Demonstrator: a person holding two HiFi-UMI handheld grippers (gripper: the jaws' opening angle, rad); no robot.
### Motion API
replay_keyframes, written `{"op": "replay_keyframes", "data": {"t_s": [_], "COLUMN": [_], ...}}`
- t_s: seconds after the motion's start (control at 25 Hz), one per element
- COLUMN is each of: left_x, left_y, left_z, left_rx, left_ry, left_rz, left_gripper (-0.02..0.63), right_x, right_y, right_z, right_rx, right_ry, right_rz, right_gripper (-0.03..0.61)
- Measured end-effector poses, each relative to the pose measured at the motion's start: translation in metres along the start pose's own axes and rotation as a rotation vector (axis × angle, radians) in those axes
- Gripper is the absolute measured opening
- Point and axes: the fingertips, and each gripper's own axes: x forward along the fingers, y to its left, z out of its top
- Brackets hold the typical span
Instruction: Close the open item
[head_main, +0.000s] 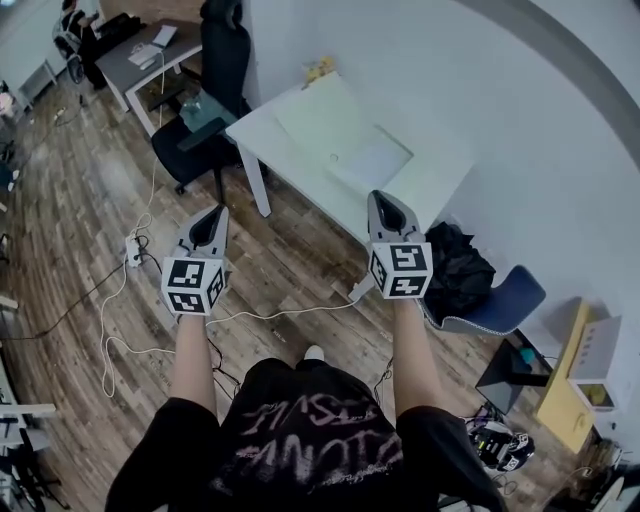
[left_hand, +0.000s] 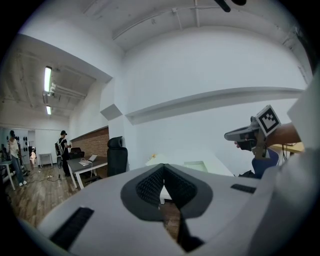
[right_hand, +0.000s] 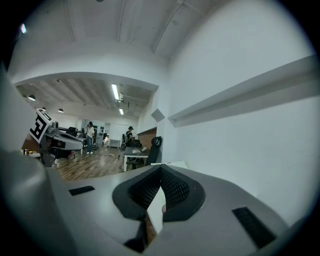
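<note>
a person in a black t-shirt with pale print (head_main: 300, 435) stands on a brown wooden floor (head_main: 70, 200) and holds a grey gripper in each hand, both up in the air and pointing ahead. the left gripper (head_main: 215, 218) has its two jaws pressed together at the tips, and nothing is between them; its own view (left_hand: 162, 167) shows the dark bumpy pads meeting in a point. the right gripper (head_main: 385, 203) is the same, jaws pressed together and nothing in them, as its own view (right_hand: 160, 170) shows. each one can see the other off to the side: the right gripper (left_hand: 250, 135) from the left gripper view, and the left gripper (right_hand: 55, 137) from the right gripper view. ahead of the person stands a white square table (head_main: 440, 170) beside a white wall. on it lies a pale flat open thing with two panels (head_main: 345, 140), spread out on the table top. i cannot tell what it is. both grippers are well apart from it. a tall black office chair (head_main: 220, 60) stands by the table's far side, and a small yellow thing (head_main: 320, 68) sits near the table's far edge. a blue chair with a black bag on it (head_main: 500, 305) stands to the right. a thin white cable (head_main: 250, 315) runs across the floor near the person's feet.
</note>
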Motion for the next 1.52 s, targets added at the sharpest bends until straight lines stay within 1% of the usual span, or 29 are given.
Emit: {"op": "replay_keyframes", "data": {"t_s": [0.2, 0.44, 0.64, 0.8, 0.88, 1.08, 1.52], "left_x": [0.023, 0.066, 0.112, 0.162, 0.183, 0.237, 0.353], "left_y": [0.006, 0.006, 0.009, 0.021, 0.032, 0.073, 0.147], "left_z": [0.009, 0.016, 0.020, 0.018, 0.018, 0.025, 0.011], "left_rx": [0.004, 0.020, 0.032, 0.046, 0.052, 0.010, -0.015], "left_ry": [-0.022, -0.031, -0.043, -0.033, -0.025, -0.034, 0.007], "left_rz": [0.001, -0.038, -0.085, -0.138, -0.156, -0.190, -0.318], "left_gripper": [0.000, 0.000, 0.000, 0.000, 0.000, 0.000, 0.000], "right_x": [0.015, 0.032, 0.054, 0.086, 0.105, 0.149, 0.235], "right_y": [-0.021, -0.046, -0.067, -0.082, -0.088, -0.100, -0.116], "right_z": [-0.001, -0.001, 0.000, 0.004, 0.006, 0.010, 0.005], "right_rx": [0.023, 0.034, 0.032, 0.037, 0.044, 0.040, 0.055], "right_ry": [-0.011, -0.031, -0.045, -0.048, -0.043, -0.008, 0.079], "right_rz": [-0.025, -0.066, -0.103, -0.147, -0.168, -0.224, -0.375], "right_gripper": [0.009, 0.009, 0.009, 0.009, 0.009, 0.009, 0.009]}}
